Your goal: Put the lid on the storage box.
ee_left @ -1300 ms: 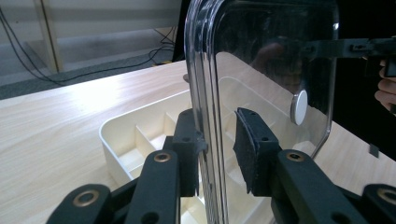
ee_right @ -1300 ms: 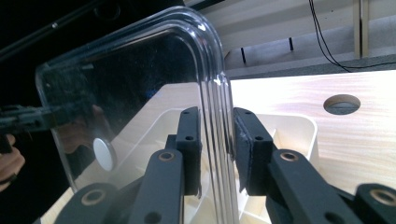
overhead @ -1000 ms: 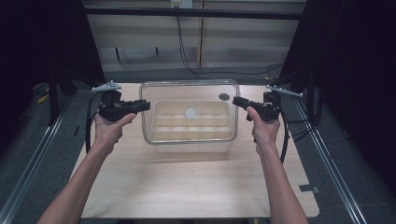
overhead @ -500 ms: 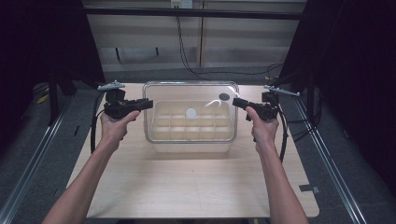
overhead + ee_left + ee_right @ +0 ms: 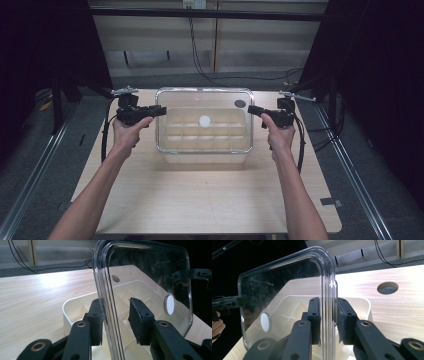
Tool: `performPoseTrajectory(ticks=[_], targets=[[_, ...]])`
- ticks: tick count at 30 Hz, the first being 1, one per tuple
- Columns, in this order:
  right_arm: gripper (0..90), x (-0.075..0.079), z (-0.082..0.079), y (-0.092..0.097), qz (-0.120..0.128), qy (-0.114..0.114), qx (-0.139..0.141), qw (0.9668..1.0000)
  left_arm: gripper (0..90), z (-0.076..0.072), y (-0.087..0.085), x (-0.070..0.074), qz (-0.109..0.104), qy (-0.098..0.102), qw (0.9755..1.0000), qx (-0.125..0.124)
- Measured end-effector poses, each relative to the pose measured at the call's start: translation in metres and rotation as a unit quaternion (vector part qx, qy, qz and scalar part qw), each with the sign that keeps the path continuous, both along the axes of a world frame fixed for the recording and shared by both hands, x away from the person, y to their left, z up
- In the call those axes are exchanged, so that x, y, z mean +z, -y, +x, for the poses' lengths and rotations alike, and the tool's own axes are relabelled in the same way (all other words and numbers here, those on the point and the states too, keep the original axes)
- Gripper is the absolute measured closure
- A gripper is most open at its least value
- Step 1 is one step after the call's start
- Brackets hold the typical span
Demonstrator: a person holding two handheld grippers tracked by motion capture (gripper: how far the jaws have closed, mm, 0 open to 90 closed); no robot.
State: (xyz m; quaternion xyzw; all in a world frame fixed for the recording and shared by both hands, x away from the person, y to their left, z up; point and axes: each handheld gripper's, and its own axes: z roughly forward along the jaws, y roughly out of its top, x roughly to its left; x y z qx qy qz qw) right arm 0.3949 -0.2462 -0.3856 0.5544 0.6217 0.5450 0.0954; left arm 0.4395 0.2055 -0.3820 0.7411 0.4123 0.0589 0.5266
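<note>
A clear lid with a white round knob hangs level over a cream box split into several compartments. My left gripper is at the lid's left edge. In the left gripper view the lid's rim runs between the jaws of this gripper. Those jaws have just been opening: one pad lies at the rim and the other pad stands off it. My right gripper is shut on the lid's right edge, and both pads of this gripper press the rim.
The box stands at the back middle of a light wooden table. A round hole is in the tabletop behind the box. Metal rails run along both sides, and black curtains hang left and right.
Both hands and the lid have sunk a little towards the box. The left gripper has shifted slightly towards the lid.
</note>
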Motion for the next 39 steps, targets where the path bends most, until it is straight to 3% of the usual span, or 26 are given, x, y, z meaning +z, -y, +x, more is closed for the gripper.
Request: performPoseTrajectory(ticks=[7, 14, 27, 32, 39], targets=[[74.0, -0.007, 0.006, 0.000, 0.001, 0.000, -0.002, 1.0000, 62.6, 0.006, 0.001, -0.005, 0.006, -0.005, 1.0000, -0.003], [72.4, -0.011, 0.011, -0.001, -0.011, -0.002, -0.005, 0.9999, 58.9, 0.013, 0.005, -0.009, 0.028, -0.013, 0.9995, -0.009], [70.0, -0.021, 0.025, -0.003, -0.033, -0.025, -0.011, 0.9991, 56.8, 0.027, 0.005, -0.029, 0.013, -0.038, 0.9991, -0.012], [68.9, -0.025, 0.028, -0.003, -0.042, -0.030, -0.013, 0.9986, 56.6, 0.028, 0.004, -0.031, 0.030, -0.039, 0.9987, -0.014], [67.5, -0.030, 0.031, -0.006, -0.056, -0.032, -0.018, 0.9978, 56.3, 0.028, 0.004, -0.036, 0.032, -0.046, 0.9983, -0.013]])
